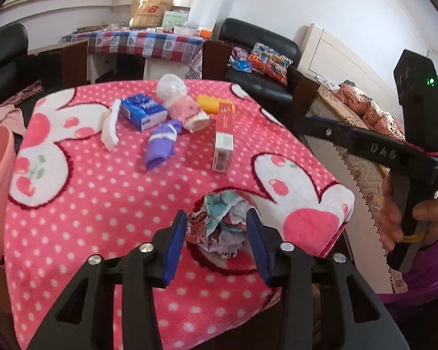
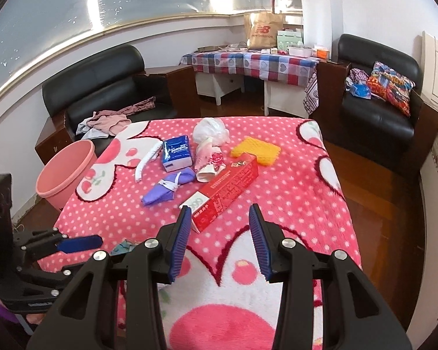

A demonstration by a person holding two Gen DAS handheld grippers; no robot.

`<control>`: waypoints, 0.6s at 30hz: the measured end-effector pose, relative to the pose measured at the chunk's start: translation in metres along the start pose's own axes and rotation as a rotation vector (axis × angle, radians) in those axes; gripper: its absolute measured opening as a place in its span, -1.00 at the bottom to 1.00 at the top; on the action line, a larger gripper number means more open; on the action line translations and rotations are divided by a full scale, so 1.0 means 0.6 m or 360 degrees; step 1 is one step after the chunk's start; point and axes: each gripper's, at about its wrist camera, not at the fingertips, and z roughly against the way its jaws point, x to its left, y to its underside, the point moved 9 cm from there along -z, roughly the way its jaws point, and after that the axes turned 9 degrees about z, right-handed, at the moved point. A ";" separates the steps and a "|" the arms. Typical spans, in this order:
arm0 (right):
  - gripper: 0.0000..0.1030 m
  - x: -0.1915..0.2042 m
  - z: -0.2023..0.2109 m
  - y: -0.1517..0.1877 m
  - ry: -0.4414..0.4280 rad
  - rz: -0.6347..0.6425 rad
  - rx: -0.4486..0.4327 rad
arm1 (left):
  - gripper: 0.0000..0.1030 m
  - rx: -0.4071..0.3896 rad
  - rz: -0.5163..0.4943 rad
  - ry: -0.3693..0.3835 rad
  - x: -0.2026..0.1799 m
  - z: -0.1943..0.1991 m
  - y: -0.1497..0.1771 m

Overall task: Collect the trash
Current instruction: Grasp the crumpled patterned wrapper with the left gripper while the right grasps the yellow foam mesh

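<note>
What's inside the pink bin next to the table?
The pink bin stands off the table's left edge. In the right wrist view only its rim and upper inner wall show, with nothing visible there; the bottom is hidden by the near wall, so its contents can't be confirmed.

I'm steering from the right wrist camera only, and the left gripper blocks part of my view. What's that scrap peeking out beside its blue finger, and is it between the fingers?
Observer: In the left wrist view it is a crumpled, colour-printed paper wad, lying on the pink blanket between the two fingers of the left gripper.
Operator: Is it gripped?
Observer: The blue pads flank it closely on both sides. I cannot tell whether they press it.
Operator: Is anything crowding it?
Observer: No. The red box lies farther up the blanket, apart from the wad.
</note>
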 end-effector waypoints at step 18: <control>-0.19 -0.039 -0.050 -0.028 -0.0041 -0.0103 -0.0003 | -0.88 -0.0132 0.0062 0.0010 0.035 0.036 -0.030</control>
